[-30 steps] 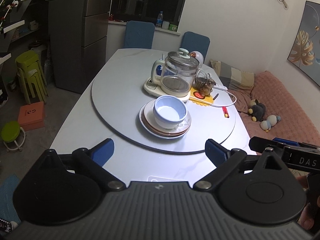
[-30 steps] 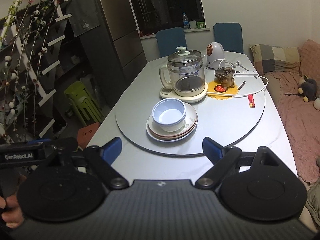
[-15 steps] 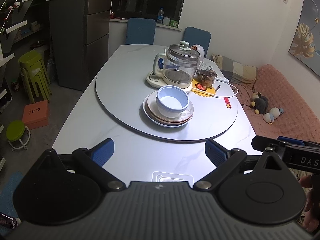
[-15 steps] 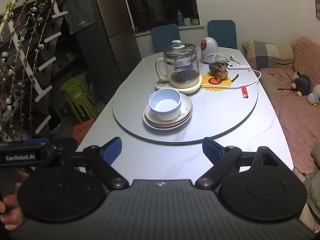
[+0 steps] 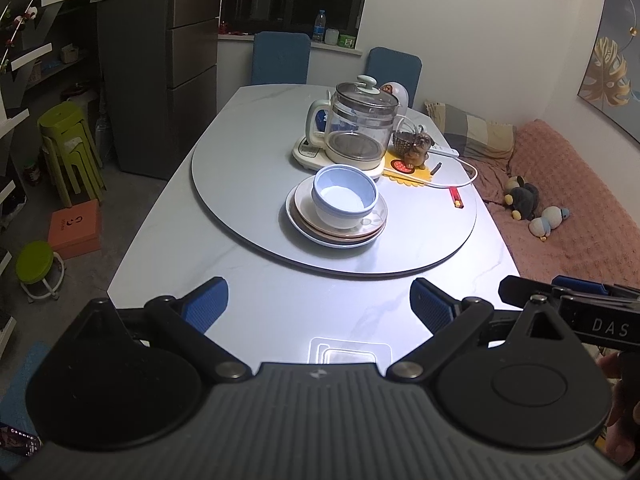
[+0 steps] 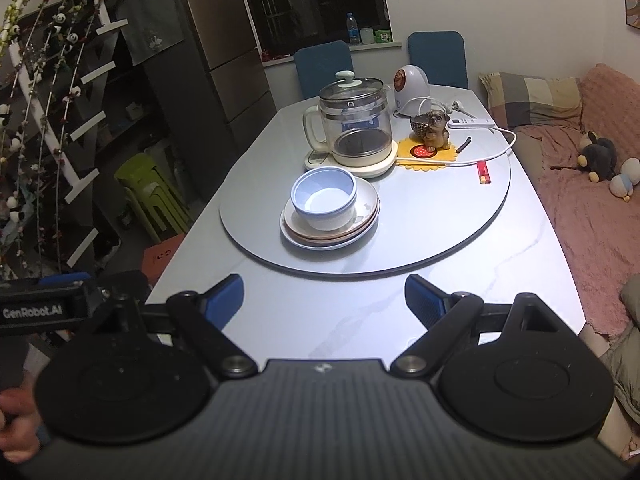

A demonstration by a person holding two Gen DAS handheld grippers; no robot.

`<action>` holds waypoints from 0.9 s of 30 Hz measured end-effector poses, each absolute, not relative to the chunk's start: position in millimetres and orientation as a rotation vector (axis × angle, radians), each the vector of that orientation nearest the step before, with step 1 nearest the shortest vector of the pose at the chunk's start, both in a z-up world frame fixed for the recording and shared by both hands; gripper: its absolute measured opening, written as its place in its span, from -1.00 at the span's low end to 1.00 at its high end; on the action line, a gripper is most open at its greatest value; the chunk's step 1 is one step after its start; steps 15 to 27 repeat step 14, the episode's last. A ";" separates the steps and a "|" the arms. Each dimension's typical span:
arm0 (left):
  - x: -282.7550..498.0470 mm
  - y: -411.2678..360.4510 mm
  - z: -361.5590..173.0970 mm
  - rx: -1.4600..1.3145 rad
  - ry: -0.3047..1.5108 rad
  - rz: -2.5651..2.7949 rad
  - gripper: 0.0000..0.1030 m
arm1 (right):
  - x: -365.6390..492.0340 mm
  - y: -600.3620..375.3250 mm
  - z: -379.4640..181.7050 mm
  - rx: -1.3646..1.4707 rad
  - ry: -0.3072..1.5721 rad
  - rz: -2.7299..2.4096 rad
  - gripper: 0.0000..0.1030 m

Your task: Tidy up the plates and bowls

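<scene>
Blue-padded fingers of left gripper (image 5: 319,305) and right gripper (image 6: 324,297) spread wide, empty.

My left gripper (image 5: 319,304) was all matte black plastic: a ribbed grey-black deck in the middle, a big round disc on each side, and two black link arms pinned with silver screws. The fingertips (image 5: 205,303) had blue ribbed pads. My right gripper (image 6: 324,296) was the same build, same blue pads. White lettering showed too, "DAS" on the right one's side seen from the left cam, "GenRobot.AI" on the left one's side seen from the right cam.
</scene>
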State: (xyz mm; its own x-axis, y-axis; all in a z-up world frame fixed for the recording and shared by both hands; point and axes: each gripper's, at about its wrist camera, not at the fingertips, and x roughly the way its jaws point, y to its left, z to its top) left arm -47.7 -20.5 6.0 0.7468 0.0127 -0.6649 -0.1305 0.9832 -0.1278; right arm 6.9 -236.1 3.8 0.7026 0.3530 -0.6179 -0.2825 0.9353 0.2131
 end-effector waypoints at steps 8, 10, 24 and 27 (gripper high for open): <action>-48.6 -24.1 3.4 -0.172 0.733 0.086 0.92 | 3.9 -238.3 0.8 0.100 0.718 0.352 0.73; -46.7 -24.9 3.7 -0.172 0.735 0.085 0.92 | 3.4 -240.4 0.7 0.100 0.713 0.351 0.73; -46.4 -26.2 3.2 -0.170 0.732 0.089 0.92 | 2.9 -243.3 0.7 0.099 0.710 0.351 0.73; -46.4 -26.2 3.2 -0.170 0.732 0.089 0.92 | 2.9 -243.3 0.7 0.099 0.710 0.351 0.73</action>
